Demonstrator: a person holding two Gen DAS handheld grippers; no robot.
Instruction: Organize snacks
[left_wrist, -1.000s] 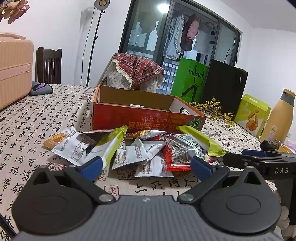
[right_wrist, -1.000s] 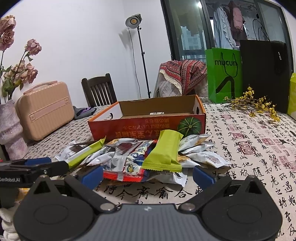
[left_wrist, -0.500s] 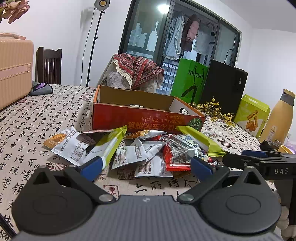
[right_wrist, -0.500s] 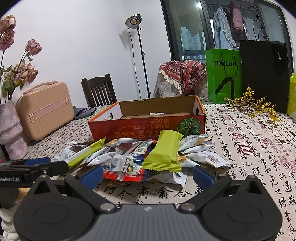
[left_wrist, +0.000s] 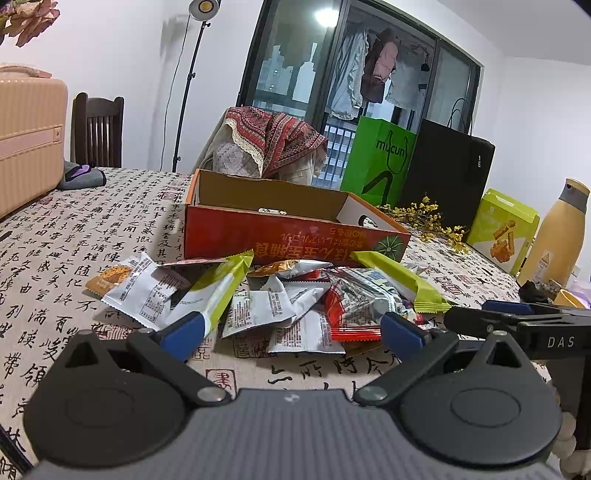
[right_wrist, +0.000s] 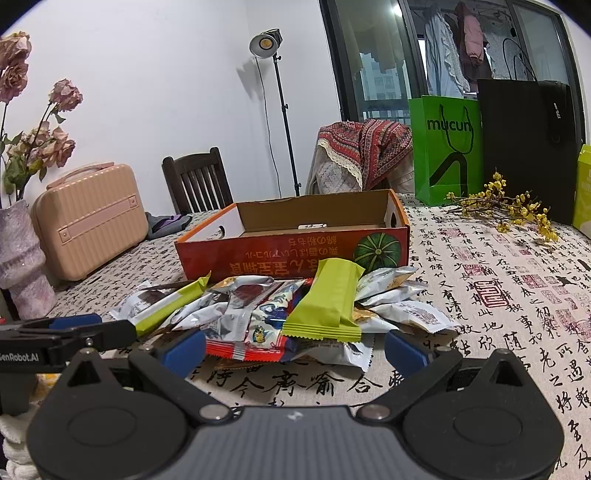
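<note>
A heap of snack packets (left_wrist: 280, 295) (right_wrist: 280, 310) lies on the calligraphy-print tablecloth, in front of an open orange cardboard box (left_wrist: 291, 230) (right_wrist: 295, 243). Two lime-green bars stand out: one (right_wrist: 327, 302) on top of the heap, another (left_wrist: 218, 291) at its left side. My left gripper (left_wrist: 291, 330) is open just short of the heap, nothing between its blue pads. My right gripper (right_wrist: 295, 349) is open too, low at the heap's near edge. Each gripper shows at the edge of the other's view: the right one (left_wrist: 517, 317), the left one (right_wrist: 70, 328).
A pink case (right_wrist: 92, 218), a vase of dried flowers (right_wrist: 22, 258) and a dark chair (right_wrist: 197, 181) stand at the left. Green (left_wrist: 380, 158) and black (left_wrist: 447, 173) bags, yellow sprigs (right_wrist: 509, 210), a green carton (left_wrist: 502, 229) and a yellow bottle (left_wrist: 557, 229) stand right.
</note>
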